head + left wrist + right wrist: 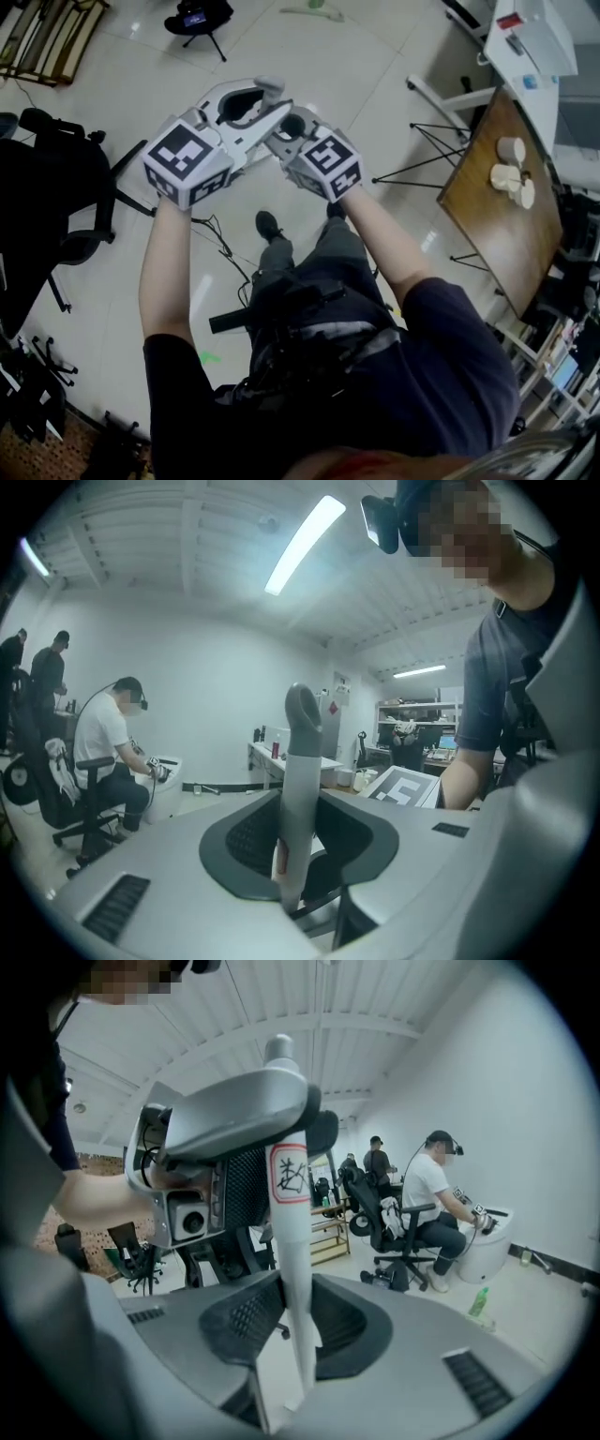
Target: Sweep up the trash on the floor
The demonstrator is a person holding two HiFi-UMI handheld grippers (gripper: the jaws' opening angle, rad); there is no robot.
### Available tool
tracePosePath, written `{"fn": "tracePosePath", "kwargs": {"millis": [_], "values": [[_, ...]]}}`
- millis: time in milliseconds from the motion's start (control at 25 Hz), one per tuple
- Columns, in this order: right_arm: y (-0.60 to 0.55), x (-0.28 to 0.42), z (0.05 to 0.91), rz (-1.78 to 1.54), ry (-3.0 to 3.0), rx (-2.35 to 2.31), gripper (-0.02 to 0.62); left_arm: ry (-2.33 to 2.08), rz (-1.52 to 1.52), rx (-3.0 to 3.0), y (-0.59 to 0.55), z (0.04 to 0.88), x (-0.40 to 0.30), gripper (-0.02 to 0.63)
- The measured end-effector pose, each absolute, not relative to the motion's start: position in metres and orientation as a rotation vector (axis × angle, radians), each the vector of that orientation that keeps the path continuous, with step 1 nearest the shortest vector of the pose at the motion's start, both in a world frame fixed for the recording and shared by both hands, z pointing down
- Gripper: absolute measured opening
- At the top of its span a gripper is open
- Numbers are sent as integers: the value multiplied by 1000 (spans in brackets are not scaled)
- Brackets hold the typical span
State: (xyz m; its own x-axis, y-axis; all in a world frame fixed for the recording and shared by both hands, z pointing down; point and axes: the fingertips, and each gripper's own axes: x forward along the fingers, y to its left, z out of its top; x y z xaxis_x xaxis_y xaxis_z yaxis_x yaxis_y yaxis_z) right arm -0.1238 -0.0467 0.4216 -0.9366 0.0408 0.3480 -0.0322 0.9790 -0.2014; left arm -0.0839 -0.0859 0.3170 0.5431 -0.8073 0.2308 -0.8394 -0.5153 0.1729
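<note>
One long pale grey handle with a rounded hanging-hole top (302, 726) and a red-edged label (289, 1172) stands upright between both grippers; its lower end and head are hidden. My left gripper (298, 855) is shut on it near the top. My right gripper (298, 1335) is shut on it just below, and the left gripper's body (234, 1119) hangs right above it. In the head view the left gripper (275, 101) and the right gripper (286, 133) are raised close together in front of my chest. A green bottle (478, 1302) lies on the floor.
A wooden table (487, 225) with cups (511, 173) stands at the right. A black office chair (47, 216) is at the left, cables (220, 236) run by my feet, and a tripod (199, 23) stands far ahead. A seated person in a headset (431, 1194) is nearby.
</note>
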Motion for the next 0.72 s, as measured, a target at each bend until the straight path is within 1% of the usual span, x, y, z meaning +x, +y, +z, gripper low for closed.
{"fn": "tracePosePath", "kwargs": {"millis": [240, 360, 720], "values": [[-19, -106, 332, 202, -2847, -49, 106, -1444, 231, 2589, -54, 226, -68, 91], [-24, -102, 296, 133, -2879, -51, 106, -1506, 197, 2626, -53, 192, -67, 91], [5, -107, 247, -17, -2932, 2, 106, -1579, 165, 2747, -11, 141, -65, 92]]}}
